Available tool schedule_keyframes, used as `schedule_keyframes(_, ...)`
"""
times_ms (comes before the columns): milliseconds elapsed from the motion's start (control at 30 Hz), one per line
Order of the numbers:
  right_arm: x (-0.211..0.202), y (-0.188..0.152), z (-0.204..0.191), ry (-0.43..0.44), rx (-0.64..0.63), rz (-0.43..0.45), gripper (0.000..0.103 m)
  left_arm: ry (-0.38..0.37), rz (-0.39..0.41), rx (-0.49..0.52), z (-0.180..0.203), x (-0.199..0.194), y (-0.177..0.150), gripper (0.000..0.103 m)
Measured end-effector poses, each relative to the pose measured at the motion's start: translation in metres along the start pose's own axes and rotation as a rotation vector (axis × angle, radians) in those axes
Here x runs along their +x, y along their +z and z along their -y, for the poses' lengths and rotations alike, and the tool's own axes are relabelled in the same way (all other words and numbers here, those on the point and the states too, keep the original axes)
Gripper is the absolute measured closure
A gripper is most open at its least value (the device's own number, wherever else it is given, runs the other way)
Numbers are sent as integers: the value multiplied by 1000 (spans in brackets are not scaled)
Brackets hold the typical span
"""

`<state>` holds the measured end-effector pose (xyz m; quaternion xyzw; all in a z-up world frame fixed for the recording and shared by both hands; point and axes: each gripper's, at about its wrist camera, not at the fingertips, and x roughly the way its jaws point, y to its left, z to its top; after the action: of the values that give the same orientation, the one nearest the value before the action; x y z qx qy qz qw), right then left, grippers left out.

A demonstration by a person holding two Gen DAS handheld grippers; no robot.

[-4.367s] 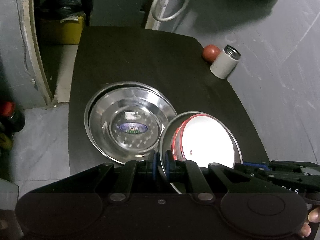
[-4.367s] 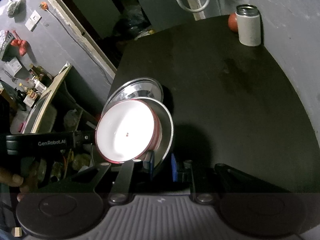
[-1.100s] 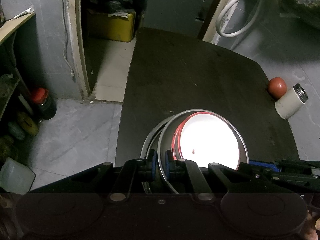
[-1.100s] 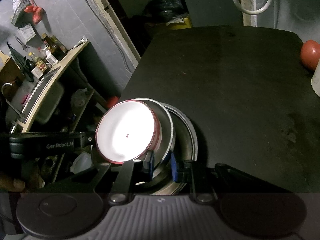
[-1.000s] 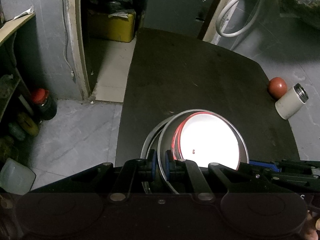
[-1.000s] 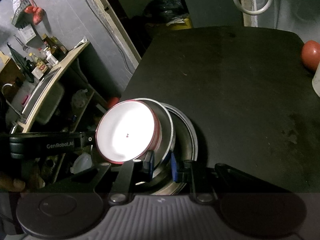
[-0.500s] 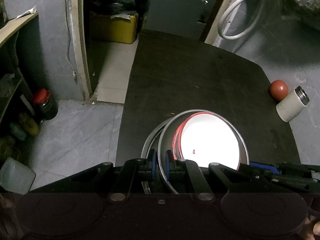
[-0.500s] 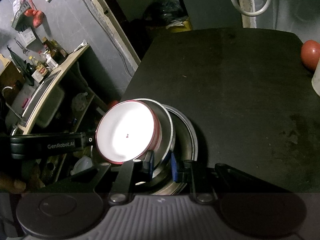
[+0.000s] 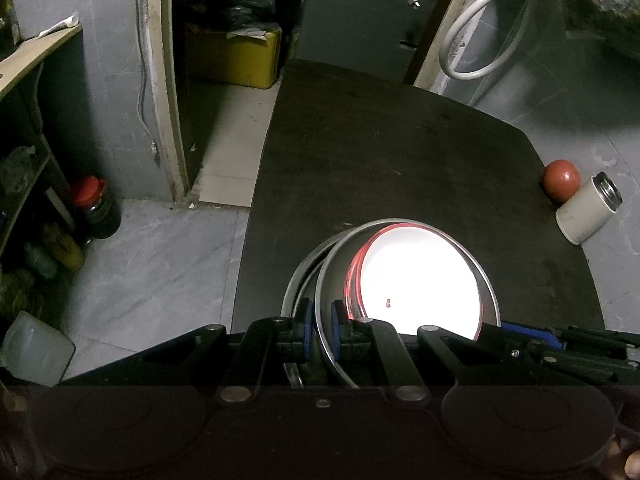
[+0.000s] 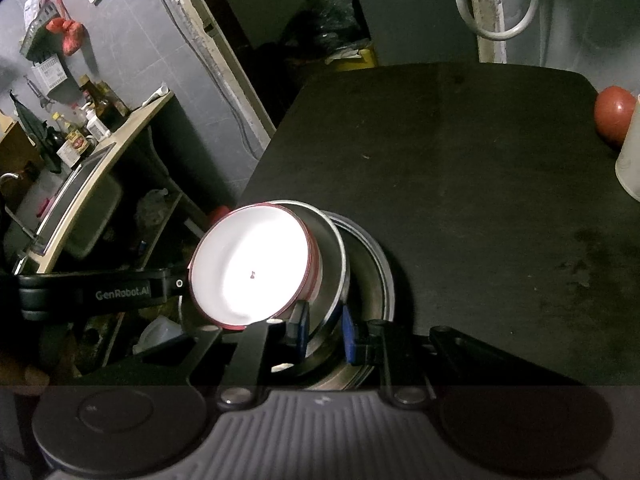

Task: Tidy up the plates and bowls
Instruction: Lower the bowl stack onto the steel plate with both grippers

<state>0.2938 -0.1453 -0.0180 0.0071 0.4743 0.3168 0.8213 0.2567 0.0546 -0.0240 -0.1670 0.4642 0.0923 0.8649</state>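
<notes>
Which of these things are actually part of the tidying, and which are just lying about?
Part of the job:
- white bowl with red rim
- steel bowl holding it
- steel plate underneath

Lying about:
- red ball
- white steel-rimmed cup

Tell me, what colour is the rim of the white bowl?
Red; the white bowl has a thin red rim, clearest in the right wrist view.
</notes>
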Motion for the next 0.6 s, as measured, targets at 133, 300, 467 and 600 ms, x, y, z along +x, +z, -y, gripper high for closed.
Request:
schedule_keyframes(133, 0, 0, 1, -3, 11, 7, 81, 1, 4, 0, 0, -1, -1, 94)
schedule_keyframes(300, -1, -2, -1, -11, 23, 16, 81, 3, 9, 1, 0, -3, -3, 91)
schedule_keyframes(467, -2, -5, -2, -19, 41, 29, 80, 10, 23, 5, 1, -8, -5, 78)
schedule_keyframes(600, -6, -8, -4, -37, 54, 52, 73, 11, 33, 8, -1, -14, -8, 70)
